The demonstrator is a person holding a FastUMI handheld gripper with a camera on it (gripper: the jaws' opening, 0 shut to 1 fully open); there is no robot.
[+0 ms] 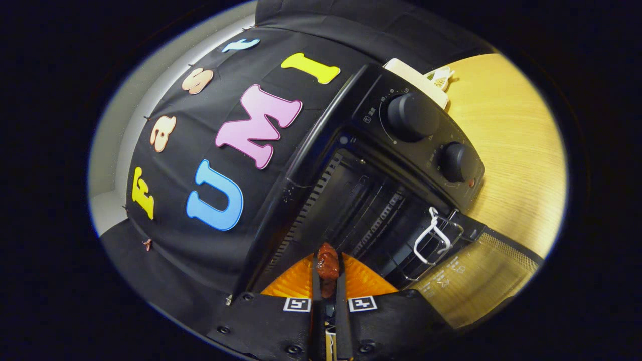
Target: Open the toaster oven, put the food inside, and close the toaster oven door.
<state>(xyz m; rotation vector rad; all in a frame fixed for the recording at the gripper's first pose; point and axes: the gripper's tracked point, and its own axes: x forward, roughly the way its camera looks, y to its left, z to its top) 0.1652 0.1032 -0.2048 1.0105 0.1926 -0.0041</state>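
Right now the fingers [327,273] are pressed together on a piece of food [327,264], a reddish-brown, glossy chunk that sits pinched between them near their tips. Both fingers bear on it, one on each side, with the top of the chunk poking out just above them.

Just ahead of the fingers stands the toaster oven [321,150], a black box that appears tilted in this view. Its door [451,271] is open, swung down and lying flat to the right of the fingers, with a glass pane and a white handle [430,235] standing up from it. The dark cavity [366,205] lies directly beyond the held food, with ribbed side walls and a wire rack faintly visible inside. The food is at the mouth of the cavity; whether it has crossed the threshold cannot be told.

Beyond the cavity, on the oven's front panel, are two round black knobs: an upper knob [411,116] and a lower knob [455,161], with a small red dot beside the lower one.

The oven rests on a light wooden surface [506,150], which spreads out to the right of the fingers. Past the oven's far corner lies a pale, cream-coloured object [416,77], too small to identify.
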